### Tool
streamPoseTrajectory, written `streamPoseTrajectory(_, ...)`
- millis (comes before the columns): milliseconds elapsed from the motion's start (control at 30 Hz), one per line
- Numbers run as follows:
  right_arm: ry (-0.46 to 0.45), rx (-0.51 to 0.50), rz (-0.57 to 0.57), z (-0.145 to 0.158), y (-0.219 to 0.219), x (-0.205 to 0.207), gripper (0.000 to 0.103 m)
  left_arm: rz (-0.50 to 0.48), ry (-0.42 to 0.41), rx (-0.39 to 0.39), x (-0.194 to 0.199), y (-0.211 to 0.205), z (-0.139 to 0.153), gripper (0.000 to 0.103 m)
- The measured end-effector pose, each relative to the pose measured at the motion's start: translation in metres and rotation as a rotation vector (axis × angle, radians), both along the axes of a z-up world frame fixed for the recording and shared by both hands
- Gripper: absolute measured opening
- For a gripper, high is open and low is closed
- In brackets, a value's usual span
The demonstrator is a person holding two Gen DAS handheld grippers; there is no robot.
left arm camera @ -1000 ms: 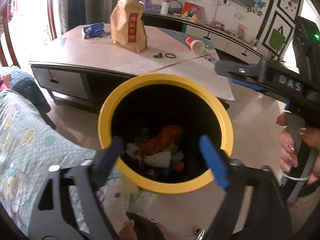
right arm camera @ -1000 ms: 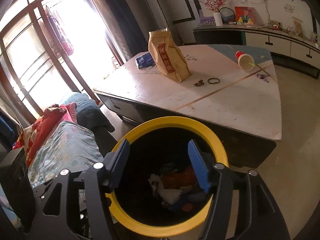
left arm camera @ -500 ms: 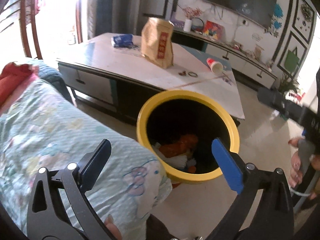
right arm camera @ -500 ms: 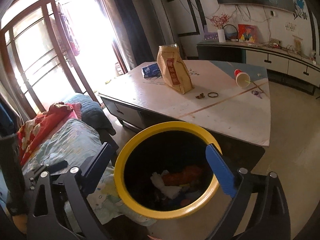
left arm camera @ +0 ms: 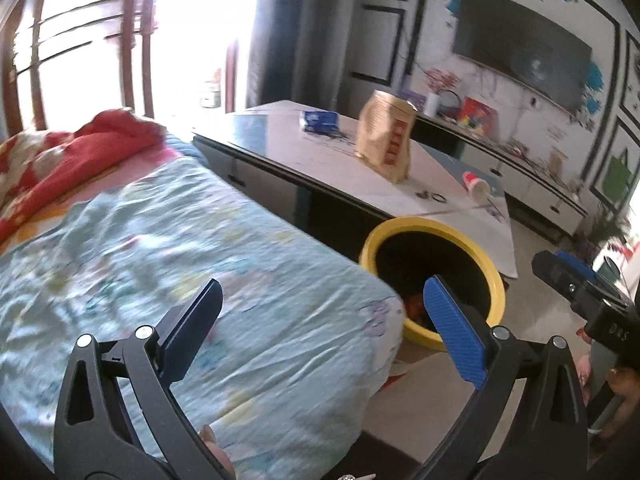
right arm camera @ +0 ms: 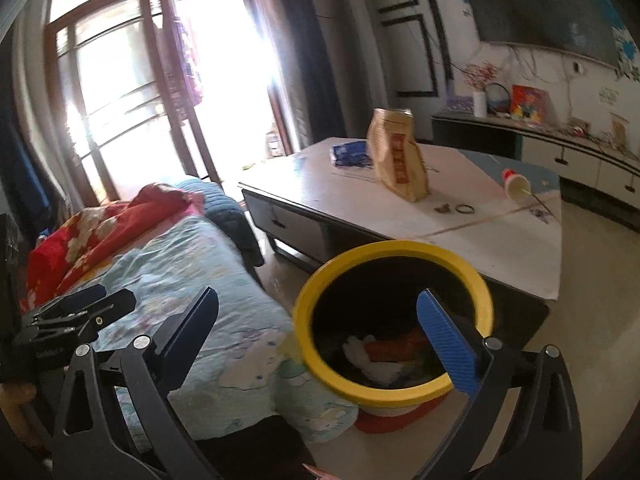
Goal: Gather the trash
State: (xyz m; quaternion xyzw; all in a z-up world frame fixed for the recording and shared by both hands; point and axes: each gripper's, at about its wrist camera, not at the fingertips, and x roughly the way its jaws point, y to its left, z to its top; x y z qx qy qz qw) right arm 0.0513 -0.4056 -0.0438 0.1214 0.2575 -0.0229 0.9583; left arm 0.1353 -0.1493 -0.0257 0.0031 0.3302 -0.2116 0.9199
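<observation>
Left wrist view is showing both the left gripper (left arm camera: pixel 320 324) and right gripper (right arm camera: pixel 320 326) spread and empty, pulling back from the yellow-rimmed bin (right arm camera: pixel 394 320), where dropped trash (right arm camera: pixel 384 354), seemingly wrappers, is lying, while the paper bag (right arm camera: pixel 398 160) is waiting on the counter (right arm camera: pixel 500 236).

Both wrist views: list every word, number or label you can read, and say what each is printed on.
"DAS": right gripper's body, left wrist view.
Red label on the brown paper bag: characters blurred, unreadable.
Blue packet on the table: print too small.
Left gripper body, right wrist view: faint lettering, unreadable.
</observation>
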Motion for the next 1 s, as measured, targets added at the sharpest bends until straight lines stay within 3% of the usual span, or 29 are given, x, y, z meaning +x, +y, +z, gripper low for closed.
streamPoseTrajectory(200,-0.089,-0.044,0.062,0.011,0.037,-0.012,0.097,0.105,-0.048,0.023,-0.021,0.038,0.004,0.093)
streamPoseTrajectory(367,-0.183,-0.072,0.098,0.015,0.066,-0.029,0.097,0.172,-0.136,0.066,-0.046,0.056,0.008,0.093)
streamPoseTrajectory(700,-0.381,-0.245,0.028,0.01,0.098,-0.06,0.097,0.25,-0.286,0.033,-0.082,0.084,0.009,0.093)
streamPoseTrajectory(1000,-0.367,-0.243,0.05,-0.001,0.102,-0.056,0.097,0.255,-0.276,0.003,-0.084,0.087,0.001,0.093)
